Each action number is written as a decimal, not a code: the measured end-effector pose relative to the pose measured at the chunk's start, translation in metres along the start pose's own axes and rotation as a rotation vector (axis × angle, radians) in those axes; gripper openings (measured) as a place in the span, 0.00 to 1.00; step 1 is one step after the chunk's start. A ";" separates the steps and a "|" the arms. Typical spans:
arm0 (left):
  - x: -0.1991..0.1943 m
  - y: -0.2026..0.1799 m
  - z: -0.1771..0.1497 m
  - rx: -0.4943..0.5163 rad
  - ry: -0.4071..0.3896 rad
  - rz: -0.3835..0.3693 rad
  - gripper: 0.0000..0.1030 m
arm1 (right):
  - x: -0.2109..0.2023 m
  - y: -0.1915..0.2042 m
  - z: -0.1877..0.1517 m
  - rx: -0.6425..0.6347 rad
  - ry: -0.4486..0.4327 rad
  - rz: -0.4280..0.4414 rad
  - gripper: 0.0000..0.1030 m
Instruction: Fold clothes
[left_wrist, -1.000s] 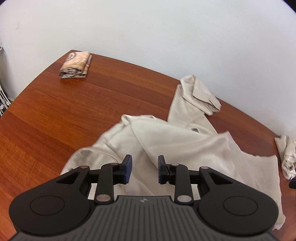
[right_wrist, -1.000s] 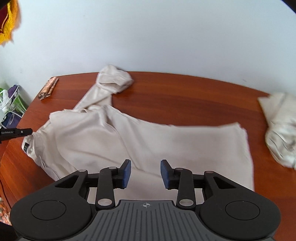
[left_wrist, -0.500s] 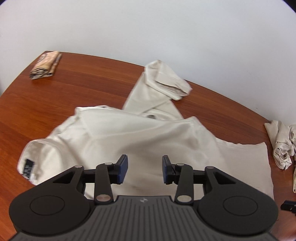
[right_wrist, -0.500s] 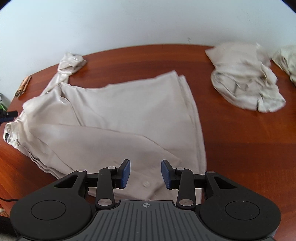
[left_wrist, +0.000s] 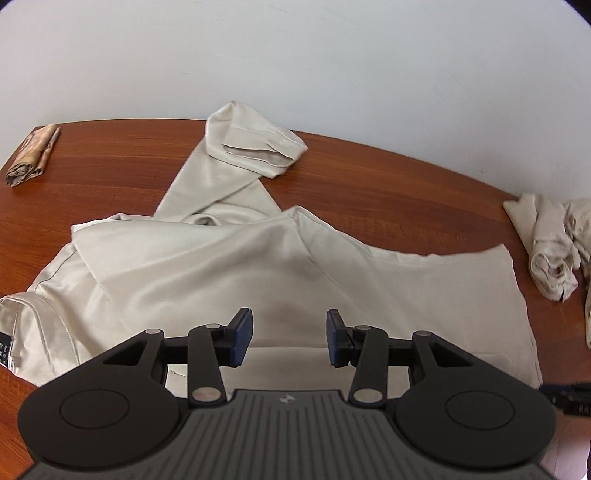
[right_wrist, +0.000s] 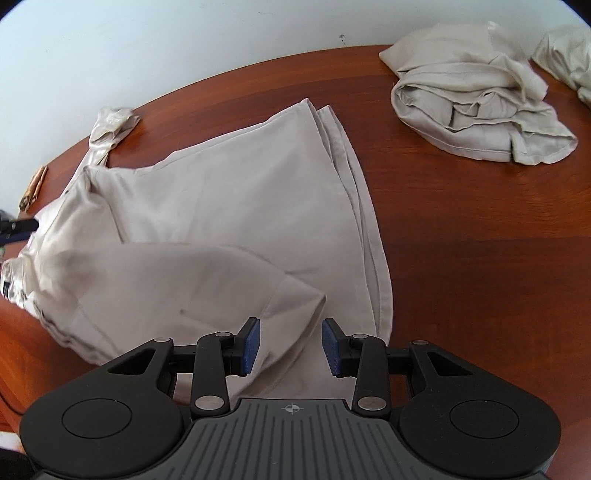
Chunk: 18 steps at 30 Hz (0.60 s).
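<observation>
1. The left gripper (left_wrist: 290, 338), a black two-finger claw with blue pads, is held with its jaws spread apart and nothing between them.
2. A pale beige long-sleeved shirt (left_wrist: 229, 266) is spread directly ahead of and beneath the left gripper, lying on a reddish-brown polished wooden table (left_wrist: 92, 166).
3. One sleeve of the shirt is stretched away beyond the left gripper toward a plain white wall (left_wrist: 295, 55), and its cuff (left_wrist: 255, 147) is folded back on itself.
4. A small black label (left_wrist: 4, 352) is seen at the shirt's edge, far to the left of the left gripper.
5. A small folded patterned tan cloth (left_wrist: 31, 155) is seen far ahead and to the left of the left gripper, well apart from the shirt.
6. The right gripper (right_wrist: 290, 345), of the same black build with blue pads, is likewise held open; a folded fabric edge of the shirt (right_wrist: 221, 206) lies below the gap, but it is not pinched.
7. The shirt's layered hem (right_wrist: 354, 192) runs ahead of the right gripper and slightly to its right.
8. A crumpled beige garment (right_wrist: 476, 103) is seen ahead and to the right of the right gripper, apart from the shirt.
9. The tip of the left gripper is seen at the far left edge of the right wrist view, beside the collar end of the shirt.
</observation>
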<state>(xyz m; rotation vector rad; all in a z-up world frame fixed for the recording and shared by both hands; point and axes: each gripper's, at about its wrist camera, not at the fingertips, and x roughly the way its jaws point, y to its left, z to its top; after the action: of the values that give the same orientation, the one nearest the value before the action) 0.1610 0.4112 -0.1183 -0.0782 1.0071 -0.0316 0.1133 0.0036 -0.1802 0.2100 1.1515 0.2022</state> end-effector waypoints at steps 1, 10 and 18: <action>0.002 -0.002 0.000 0.005 0.006 0.001 0.48 | 0.005 -0.001 0.002 0.001 0.003 -0.002 0.39; 0.030 -0.022 0.014 0.017 0.055 0.013 0.48 | 0.017 -0.011 0.006 0.038 -0.015 0.041 0.04; 0.073 -0.039 0.042 -0.034 0.112 0.082 0.48 | -0.009 -0.013 -0.005 0.067 -0.069 0.077 0.03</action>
<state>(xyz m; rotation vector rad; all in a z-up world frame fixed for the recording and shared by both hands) 0.2358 0.3704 -0.1542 -0.0667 1.1224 0.0567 0.1055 -0.0106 -0.1772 0.3184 1.0829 0.2234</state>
